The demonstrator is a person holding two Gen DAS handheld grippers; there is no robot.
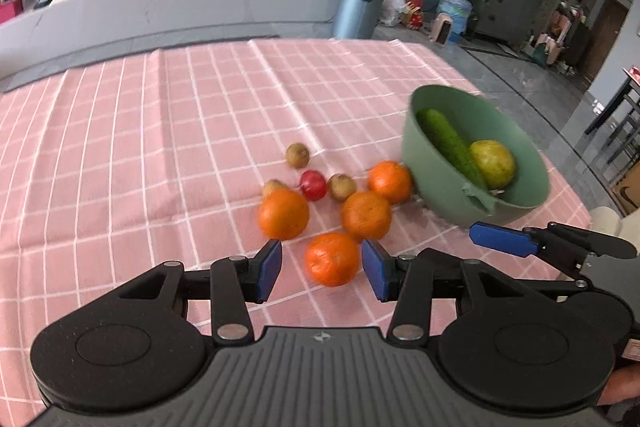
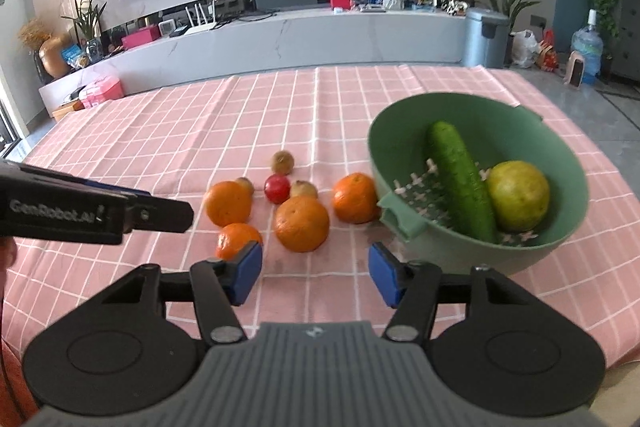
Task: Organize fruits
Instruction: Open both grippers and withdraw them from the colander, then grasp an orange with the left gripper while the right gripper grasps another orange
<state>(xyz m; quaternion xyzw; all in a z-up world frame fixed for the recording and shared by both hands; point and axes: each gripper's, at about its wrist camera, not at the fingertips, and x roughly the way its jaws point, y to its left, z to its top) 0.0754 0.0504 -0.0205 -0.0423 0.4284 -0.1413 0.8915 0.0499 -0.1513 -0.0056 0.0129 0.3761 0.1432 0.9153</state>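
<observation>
Both grippers hang over the pink checked cloth (image 2: 160, 131), jaws partly apart and gripping nothing. The left gripper (image 1: 322, 269) frames the nearest orange (image 1: 332, 259) without its pads touching it; the right gripper (image 2: 316, 273) has only cloth between its pads. Three more oranges and small fruits lie beside the green bowl (image 2: 576, 187), which holds a cucumber (image 2: 460, 183) and a yellow-green fruit (image 2: 518, 195).

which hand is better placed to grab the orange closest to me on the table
Left. The left gripper already lines its open jaws up on either side of the nearest orange, not yet touching. The right gripper is open over bare tablecloth, nearer the green bowl.
</observation>
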